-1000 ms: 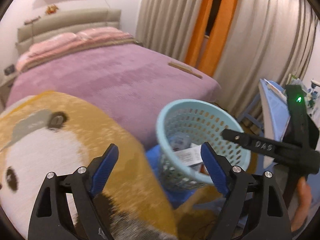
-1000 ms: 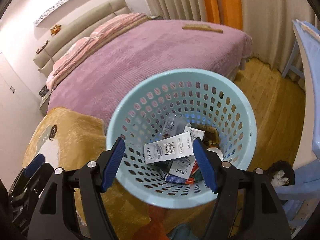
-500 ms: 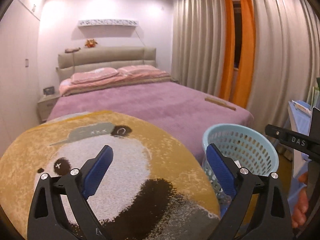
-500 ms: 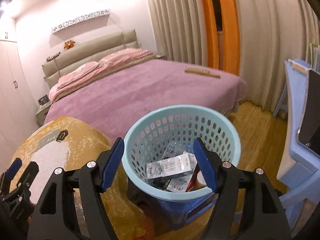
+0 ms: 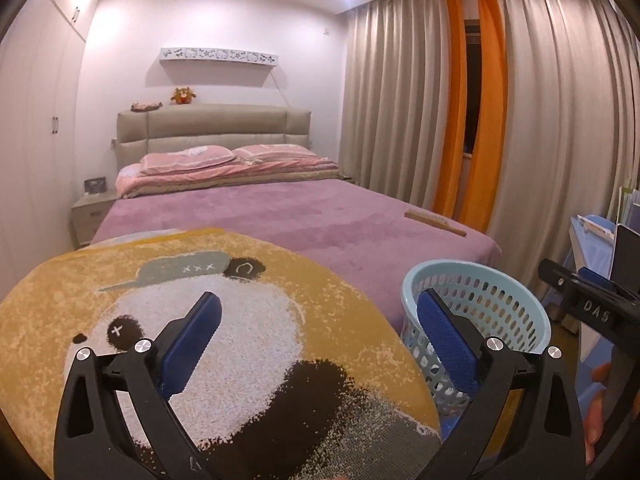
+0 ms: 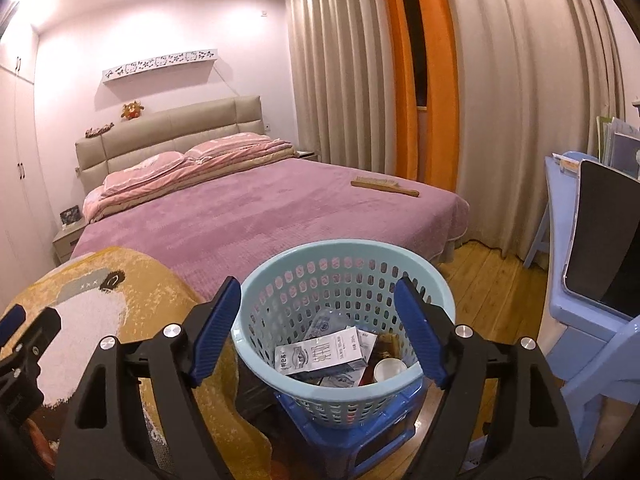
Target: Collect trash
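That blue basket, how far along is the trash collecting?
Done: the light blue basket already holds trash, including a white carton and a small cup. In hand: nothing; the left gripper and right gripper are both empty, jaws opening. Left: no loose trash shows on the bed or rug.

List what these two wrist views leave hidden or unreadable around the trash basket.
- Basket bottom, right wrist view: covered by the white carton and other trash.
- Basket contents, left wrist view: hidden behind the near wall and a left gripper finger.
- Carton print: too small to read.
- Blue stool under the basket: legs cut off by the frame edge.
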Available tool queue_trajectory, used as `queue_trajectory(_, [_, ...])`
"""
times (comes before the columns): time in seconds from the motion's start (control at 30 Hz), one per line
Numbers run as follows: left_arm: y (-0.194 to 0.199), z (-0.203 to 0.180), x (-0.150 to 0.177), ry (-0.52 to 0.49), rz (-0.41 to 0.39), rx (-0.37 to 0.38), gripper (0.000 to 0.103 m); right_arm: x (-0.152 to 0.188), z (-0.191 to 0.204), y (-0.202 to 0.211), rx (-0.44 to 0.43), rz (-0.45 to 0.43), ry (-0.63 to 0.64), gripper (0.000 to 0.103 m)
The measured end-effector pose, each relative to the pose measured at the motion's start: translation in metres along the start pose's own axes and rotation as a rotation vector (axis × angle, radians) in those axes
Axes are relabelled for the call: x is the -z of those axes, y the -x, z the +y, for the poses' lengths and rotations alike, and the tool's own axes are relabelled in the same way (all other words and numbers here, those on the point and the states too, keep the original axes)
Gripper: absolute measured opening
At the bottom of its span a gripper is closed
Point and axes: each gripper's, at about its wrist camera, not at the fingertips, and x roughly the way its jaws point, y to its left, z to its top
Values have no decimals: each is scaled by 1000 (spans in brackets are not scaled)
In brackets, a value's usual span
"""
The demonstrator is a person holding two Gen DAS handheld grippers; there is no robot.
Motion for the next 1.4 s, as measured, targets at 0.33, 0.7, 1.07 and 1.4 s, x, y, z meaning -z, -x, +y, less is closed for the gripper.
queue_trajectory(0.33, [1,3,0,17,-5,-8,95,7,13,-4,-20,14,31,75])
queue_trajectory(0.7, [2,6,0,30,-4,-13,95,6,11,-4,-24,17,20,79])
queue_trajectory(1.07, [2,1,1,9,0,-11,95,6,12,-4,-27,24,23,80])
queue_trajectory(1.4, [3,-3,2,-2,7,-8,95,6,13,-4,-28,24,25,80])
